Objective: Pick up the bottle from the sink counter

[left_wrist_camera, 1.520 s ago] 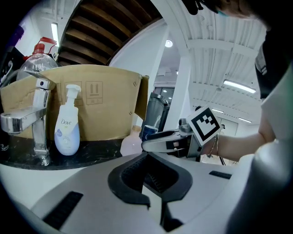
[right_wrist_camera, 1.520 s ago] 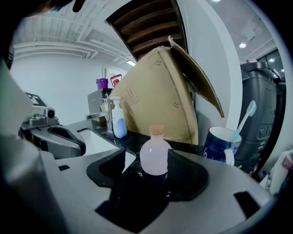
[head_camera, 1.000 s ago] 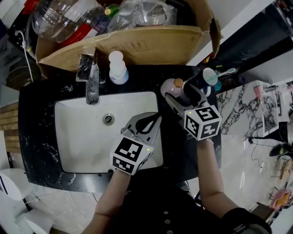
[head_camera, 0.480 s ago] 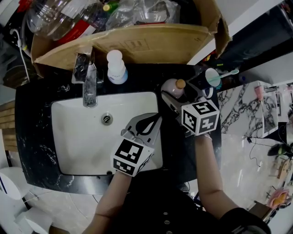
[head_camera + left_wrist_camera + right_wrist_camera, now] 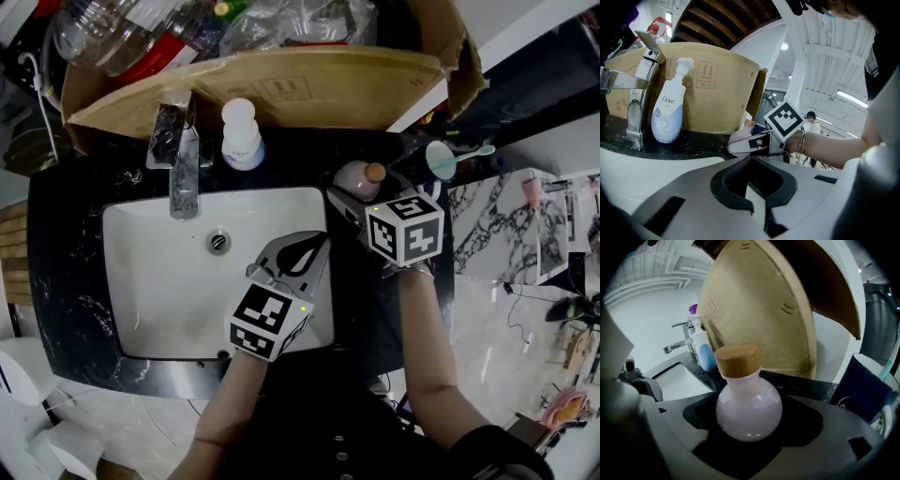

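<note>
Counter (image 5: 66, 216): black stone with white veining; it carries everything below.
Cardboard box (image 5: 309, 89): stands along the counter's back edge, with a printed pair of upward arrows on its front. It is heaped with clear plastic bottles, one with a red label.
Sink (image 5: 159, 291): white basin set into the counter's left half, with a drain in its floor and nothing else in it.
Left gripper (image 5: 305, 246): hovers over the sink's right front part, jaws pressed together with nothing between them.
Right gripper (image 5: 751, 420): at the counter's right side, beyond the sink's right rim. Its jaws have just been opening wider and stand spread on either side of the bottle, not pinching it.
Faucet (image 5: 185, 169): chrome, at the sink's back rim.
Pump bottle (image 5: 668, 117): white and pale blue, marked "Dove" – it stands at the back edge, just right of the faucet and against the box.
Cup (image 5: 441, 157): dark blue, near the counter's right back corner, with a toothbrush (image 5: 473, 150) in it.
Bottle (image 5: 354, 178): round and pale pink with a wooden cap – upright on the counter beside the sink's right back corner, between the right gripper's jaws.
</note>
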The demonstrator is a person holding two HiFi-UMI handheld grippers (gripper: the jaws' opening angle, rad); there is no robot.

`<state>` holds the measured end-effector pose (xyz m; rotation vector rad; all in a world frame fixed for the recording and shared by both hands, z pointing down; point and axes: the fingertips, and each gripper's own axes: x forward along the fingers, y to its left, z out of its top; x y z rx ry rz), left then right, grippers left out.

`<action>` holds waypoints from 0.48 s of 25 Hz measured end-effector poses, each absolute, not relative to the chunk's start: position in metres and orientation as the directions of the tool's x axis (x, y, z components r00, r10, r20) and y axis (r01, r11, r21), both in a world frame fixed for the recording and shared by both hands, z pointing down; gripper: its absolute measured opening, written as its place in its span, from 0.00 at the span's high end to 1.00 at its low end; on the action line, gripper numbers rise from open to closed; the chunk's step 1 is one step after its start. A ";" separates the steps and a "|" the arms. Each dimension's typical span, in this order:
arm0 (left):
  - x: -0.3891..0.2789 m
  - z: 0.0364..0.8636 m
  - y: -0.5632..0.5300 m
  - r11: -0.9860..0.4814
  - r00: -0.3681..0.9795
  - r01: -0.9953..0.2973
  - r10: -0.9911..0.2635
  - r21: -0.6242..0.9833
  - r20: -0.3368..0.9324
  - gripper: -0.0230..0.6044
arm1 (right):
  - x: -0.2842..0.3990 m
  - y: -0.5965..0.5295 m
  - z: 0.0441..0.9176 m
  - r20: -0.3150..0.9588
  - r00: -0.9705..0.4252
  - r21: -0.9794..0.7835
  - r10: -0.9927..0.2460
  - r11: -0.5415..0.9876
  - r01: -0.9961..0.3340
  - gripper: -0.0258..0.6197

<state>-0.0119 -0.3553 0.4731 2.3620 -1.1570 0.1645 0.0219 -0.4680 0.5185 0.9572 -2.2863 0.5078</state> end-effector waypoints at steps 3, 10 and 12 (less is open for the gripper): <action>-0.015 0.473 -0.357 -0.505 0.626 -0.770 -0.714 0.389 0.313 0.93 | 0.021 -0.469 0.521 0.667 -0.550 -0.106 -0.502 0.667 -0.737 0.36; -0.021 0.474 -0.359 -0.495 0.618 -0.775 -0.723 0.393 0.308 0.93 | 0.018 -0.470 0.529 0.706 -0.506 -0.048 -0.496 0.680 -0.732 0.35; -0.022 0.474 -0.359 -0.493 0.617 -0.775 -0.724 0.394 0.308 0.93 | 0.018 -0.470 0.529 0.709 -0.505 -0.046 -0.493 0.682 -0.730 0.35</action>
